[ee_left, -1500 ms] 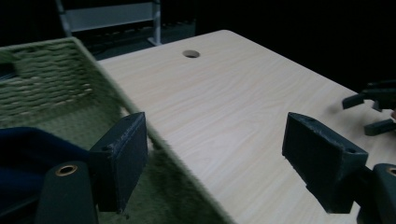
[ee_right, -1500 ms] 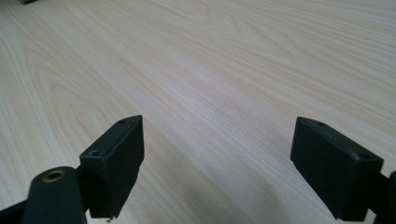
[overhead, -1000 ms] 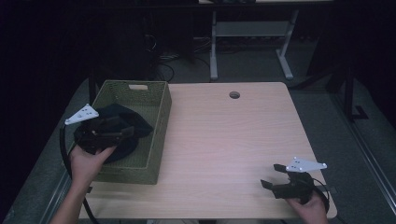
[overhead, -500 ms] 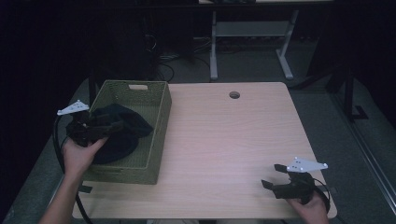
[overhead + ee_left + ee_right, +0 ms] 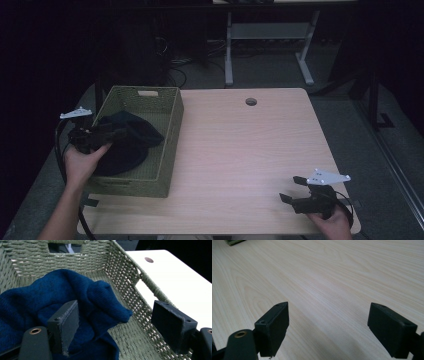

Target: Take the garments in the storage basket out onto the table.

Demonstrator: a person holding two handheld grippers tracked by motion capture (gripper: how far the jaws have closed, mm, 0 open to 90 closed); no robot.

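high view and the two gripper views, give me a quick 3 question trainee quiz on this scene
1. True or false: the left tool is shut on the blue cloth.
2. Where does the blue cloth lie?
A. On the bare table top
B. Inside the green woven basket
C. Under the right tool
3. Fill in the missing word: the right tool is held near the table's ____ right corner, on the person's side.

Key
1. False. Its jaws stand wide apart above the cloth, with nothing gripped between them.
2. B. The cloth is bunched on the basket's floor, toward its left wall in the high view.
3. Near. Its jaws are open over bare wood.
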